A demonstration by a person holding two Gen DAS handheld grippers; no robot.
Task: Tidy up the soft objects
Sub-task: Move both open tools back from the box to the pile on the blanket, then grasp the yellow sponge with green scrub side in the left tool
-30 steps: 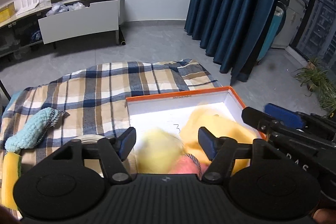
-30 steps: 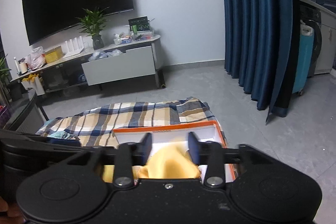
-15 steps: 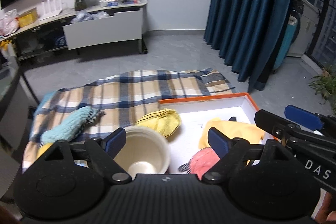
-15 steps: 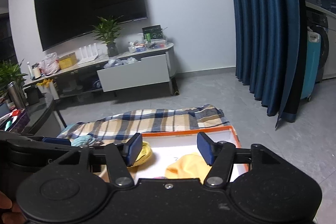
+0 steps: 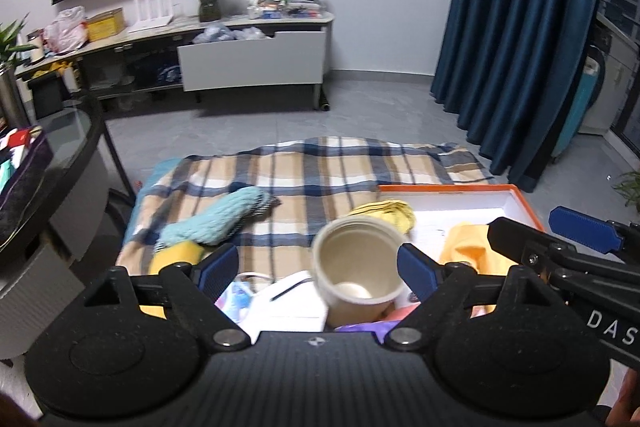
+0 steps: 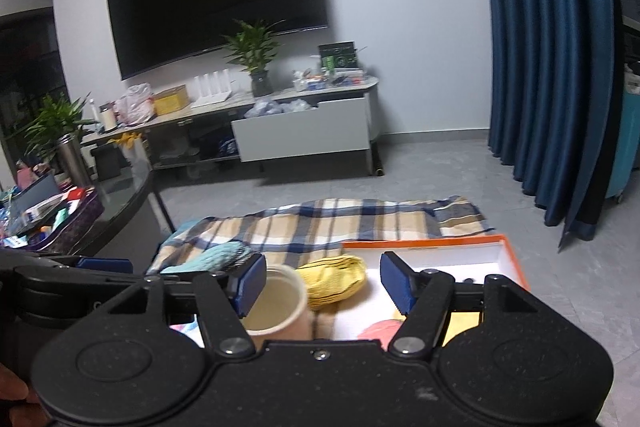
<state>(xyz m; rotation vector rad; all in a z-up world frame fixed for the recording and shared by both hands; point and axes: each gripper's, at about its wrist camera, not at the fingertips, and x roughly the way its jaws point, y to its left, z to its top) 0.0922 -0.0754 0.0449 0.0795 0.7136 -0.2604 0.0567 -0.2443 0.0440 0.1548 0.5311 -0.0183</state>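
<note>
The left gripper (image 5: 318, 267), jaws apart and empty, hangs above the upright beige paper cup (image 5: 358, 269); reaching for the teal knitted sock (image 5: 218, 221) risks toppling it.

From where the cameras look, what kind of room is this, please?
Most likely a home living room: a large wall-mounted television hangs above a low media cabinet holding a potted plant, and long blue curtains cover the right side.
</note>
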